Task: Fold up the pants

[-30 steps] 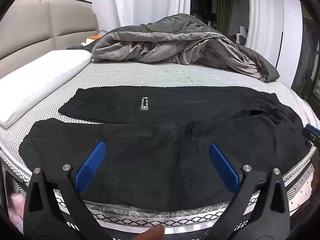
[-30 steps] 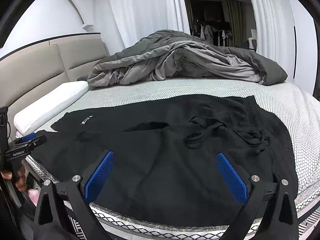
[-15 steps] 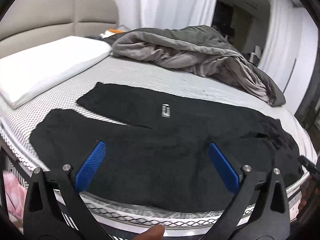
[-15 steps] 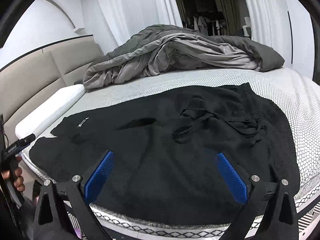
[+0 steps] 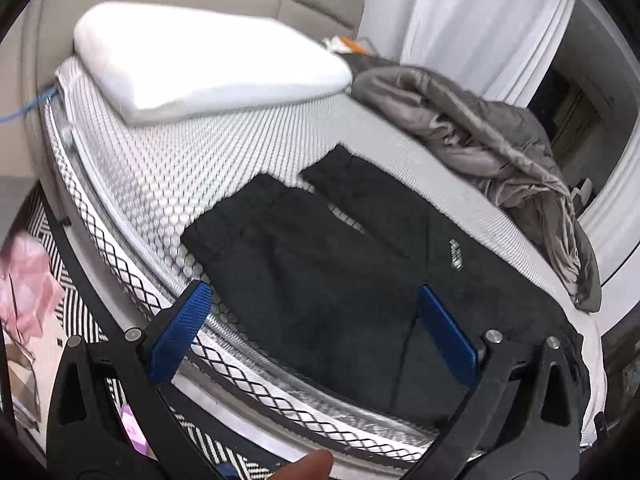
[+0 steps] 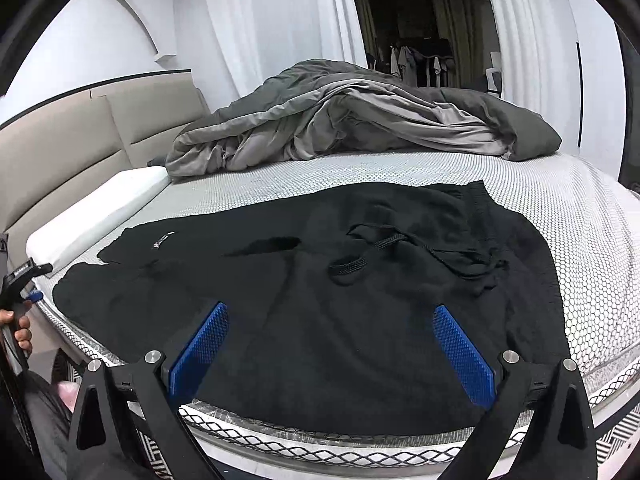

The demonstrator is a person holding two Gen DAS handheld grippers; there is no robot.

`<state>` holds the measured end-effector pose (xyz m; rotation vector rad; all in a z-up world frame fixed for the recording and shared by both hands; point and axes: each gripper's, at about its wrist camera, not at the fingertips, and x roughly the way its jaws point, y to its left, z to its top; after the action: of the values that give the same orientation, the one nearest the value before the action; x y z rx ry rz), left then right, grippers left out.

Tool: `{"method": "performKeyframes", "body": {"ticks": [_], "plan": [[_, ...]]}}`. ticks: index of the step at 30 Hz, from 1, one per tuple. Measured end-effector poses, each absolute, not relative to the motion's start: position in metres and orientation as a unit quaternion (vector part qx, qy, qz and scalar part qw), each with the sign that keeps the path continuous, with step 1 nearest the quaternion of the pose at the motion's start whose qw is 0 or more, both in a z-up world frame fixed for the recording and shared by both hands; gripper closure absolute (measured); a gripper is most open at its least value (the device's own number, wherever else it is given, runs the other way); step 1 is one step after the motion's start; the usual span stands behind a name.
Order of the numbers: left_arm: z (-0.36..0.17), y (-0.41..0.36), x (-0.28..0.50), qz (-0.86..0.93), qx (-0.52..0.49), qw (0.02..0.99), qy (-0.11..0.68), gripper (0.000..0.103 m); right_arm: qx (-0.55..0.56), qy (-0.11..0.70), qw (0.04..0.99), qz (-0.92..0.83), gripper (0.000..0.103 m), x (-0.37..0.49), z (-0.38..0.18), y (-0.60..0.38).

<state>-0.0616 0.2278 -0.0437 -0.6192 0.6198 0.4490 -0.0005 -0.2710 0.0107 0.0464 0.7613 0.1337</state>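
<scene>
Black pants [image 5: 328, 264] [image 6: 304, 304] lie spread flat on the bed near its front edge, both legs pointing left toward the pillow, the waist with its loose drawstring [image 6: 372, 260] at the right. A small white label [image 5: 455, 254] shows on the far leg. My left gripper [image 5: 314, 330] hovers open over the hem end of the near leg, by the mattress edge, holding nothing. Over the pants' middle near the front edge, my right gripper [image 6: 334, 348] is open too and empty. The left gripper [image 6: 24, 276] also shows at the far left of the right wrist view, held by a hand.
A white pillow [image 5: 208, 64] lies against the beige headboard [image 6: 80, 136]. A crumpled grey duvet [image 6: 360, 116] fills the far side of the bed. The honeycomb-patterned mattress [image 6: 580, 216] has a mesh-trimmed edge [image 5: 132, 276]. Pink fabric [image 5: 24, 280] lies on the patterned floor at the left.
My left gripper has swung left, from the pants' middle to the leg hems and mattress corner. The right gripper has stayed nearly still over the pants; both remain open.
</scene>
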Motion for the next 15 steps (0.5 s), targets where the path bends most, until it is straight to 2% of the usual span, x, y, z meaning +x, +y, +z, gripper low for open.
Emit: {"method": "performKeyframes", "body": {"ticks": [2,3,5,9,13,15], "plan": [[-0.058,0.237,-0.056,0.202,-0.315,0.870,0.323,0.017,0.023,0.372,0.926,0.064,0.000,0.000,0.010,-0.272],[-0.066,0.242,-0.054,0.196,-0.322,0.864,0.334,0.018,0.023,0.371,0.926,0.065,0.000,-0.001,0.011,-0.272],[-0.077,0.248,-0.054,0.199,-0.340,0.851,0.348,0.029,0.023,0.369,0.927,0.063,0.000,0.000,0.010,-0.273],[-0.085,0.253,-0.062,0.191,-0.361,0.849,0.335,0.035,0.025,0.375,0.925,0.047,0.000,0.002,0.006,-0.280],[-0.079,0.249,-0.058,0.187,-0.361,0.856,0.320,0.053,0.037,0.380,0.924,0.037,0.000,0.005,0.004,-0.289],[-0.071,0.241,-0.042,0.200,-0.340,0.862,0.319,0.054,0.043,0.378,0.924,0.035,0.000,0.006,0.005,-0.293]]}}
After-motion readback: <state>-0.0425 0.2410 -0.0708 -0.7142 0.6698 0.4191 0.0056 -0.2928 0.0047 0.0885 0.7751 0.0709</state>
